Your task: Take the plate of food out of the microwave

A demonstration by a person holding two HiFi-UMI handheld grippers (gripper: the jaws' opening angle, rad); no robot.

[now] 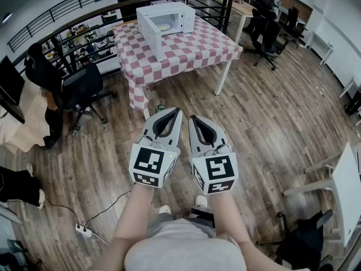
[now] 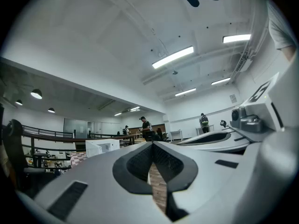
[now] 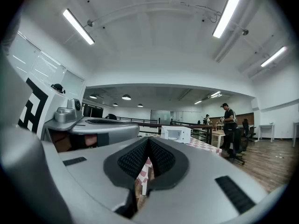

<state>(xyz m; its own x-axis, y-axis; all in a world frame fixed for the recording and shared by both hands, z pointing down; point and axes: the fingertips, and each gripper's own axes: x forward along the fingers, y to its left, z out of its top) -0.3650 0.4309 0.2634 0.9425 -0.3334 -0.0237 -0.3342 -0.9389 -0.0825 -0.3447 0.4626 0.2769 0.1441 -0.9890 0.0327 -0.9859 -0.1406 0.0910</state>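
The table (image 1: 222, 77), under a checked cloth (image 1: 194, 45), bears an open white microwave (image 1: 176, 11).

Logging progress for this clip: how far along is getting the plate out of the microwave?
Done: the microwave door already stands open, plate visible inside. In hand: nothing; the left gripper and right gripper are shut and empty, well short of the table. Left: approach, grip the plate, bring it out.

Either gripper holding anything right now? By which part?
Nothing is held. The left gripper and right gripper both have jaws together and empty; the plate sits inside the open microwave, far ahead.
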